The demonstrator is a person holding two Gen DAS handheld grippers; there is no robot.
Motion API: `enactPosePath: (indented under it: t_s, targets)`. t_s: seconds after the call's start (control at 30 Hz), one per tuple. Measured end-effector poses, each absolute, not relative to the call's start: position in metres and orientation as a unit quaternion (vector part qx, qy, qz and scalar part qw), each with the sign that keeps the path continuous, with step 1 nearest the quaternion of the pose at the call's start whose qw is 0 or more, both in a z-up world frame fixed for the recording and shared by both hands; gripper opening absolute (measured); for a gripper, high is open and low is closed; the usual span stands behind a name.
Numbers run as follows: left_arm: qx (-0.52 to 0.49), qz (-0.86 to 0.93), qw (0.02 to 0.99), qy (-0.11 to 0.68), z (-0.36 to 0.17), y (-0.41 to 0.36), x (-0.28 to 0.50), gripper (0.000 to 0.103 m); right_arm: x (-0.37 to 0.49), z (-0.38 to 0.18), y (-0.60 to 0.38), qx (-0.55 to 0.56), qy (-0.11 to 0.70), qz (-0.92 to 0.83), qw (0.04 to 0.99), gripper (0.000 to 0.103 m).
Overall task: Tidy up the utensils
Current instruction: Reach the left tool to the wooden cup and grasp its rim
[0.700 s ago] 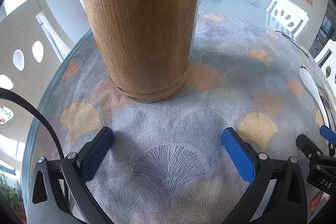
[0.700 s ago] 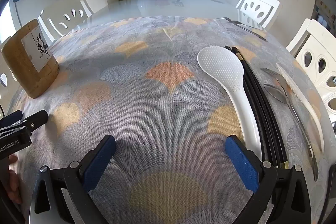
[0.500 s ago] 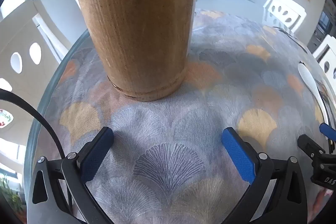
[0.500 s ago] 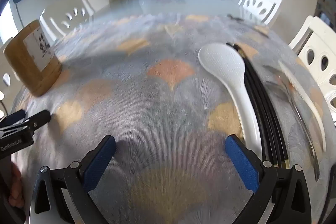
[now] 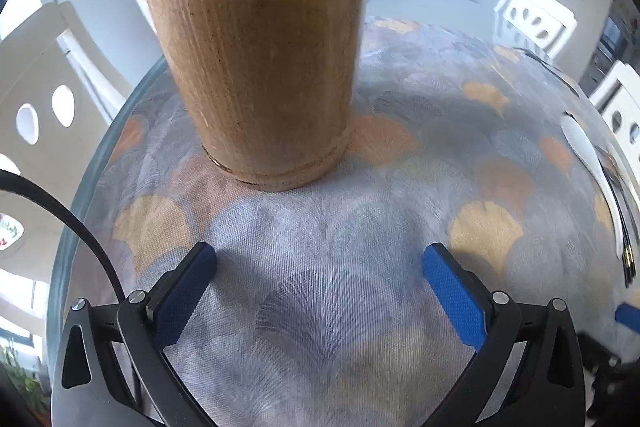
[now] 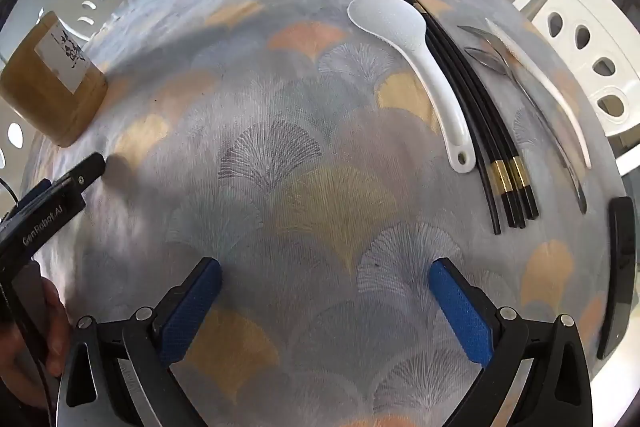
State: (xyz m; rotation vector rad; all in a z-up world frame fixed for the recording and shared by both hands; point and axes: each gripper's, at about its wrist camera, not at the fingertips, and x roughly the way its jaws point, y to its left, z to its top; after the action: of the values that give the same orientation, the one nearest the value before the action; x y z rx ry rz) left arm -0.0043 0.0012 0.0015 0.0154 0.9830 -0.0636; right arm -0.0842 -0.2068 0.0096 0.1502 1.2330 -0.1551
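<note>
I have the utensils in a row at the right of the table: a white rice paddle [image 6: 416,67] with a pebbled bowl and a hole in its handle end, touching it black chopsticks [image 6: 476,131] with gold bands, then metal spoons [image 6: 496,63] and a slim white plastic knife [image 6: 536,79] at the outside. All lie flat on the cloth, so as I judge it nothing is sorted yet and every piece is left to move. The wooden holder [image 5: 260,67], a tapered, grained cup with a ringed base, stands upright near the left edge, well apart from the row; whether anything is inside I cannot tell. My right gripper [image 6: 325,307] is spread wide and empty above bare cloth, the paddle handle ahead and to its right. My left gripper [image 5: 320,291] is wide too, holding nothing, facing the holder. Under it all lies a woven tablecloth [image 6: 280,155] with fan-shaped leaves in grey, orange and yellow.
</note>
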Motion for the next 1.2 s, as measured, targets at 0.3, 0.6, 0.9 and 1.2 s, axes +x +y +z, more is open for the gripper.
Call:
enactPosePath:
  t_s: [0.3, 0.6, 0.9, 1.2]
  targets:
    - [0.006, -0.058, 0.906, 0.419, 0.076, 0.038, -0.043, 0.103, -0.084, 0.08, -0.169, 0.095, 0.513, -0.032, 0.852, 0.103]
    - [-0.039, -0.087, 0.904, 0.417, 0.069, 0.047, 0.0, 0.103, -0.086, 0.096, -0.145, 0.063, 0.499, -0.016, 0.864, 0.103]
    - [-0.018, -0.07, 0.908, 0.413, 0.054, 0.037, 0.036, 0.103, -0.085, 0.088, -0.176, 0.084, 0.512, -0.047, 0.854, 0.103]
    - [0.006, -0.073, 0.912, 0.404, 0.052, 0.039, 0.054, 0.096, -0.066, 0.081, -0.181, 0.074, 0.527, -0.049, 0.845, 0.103]
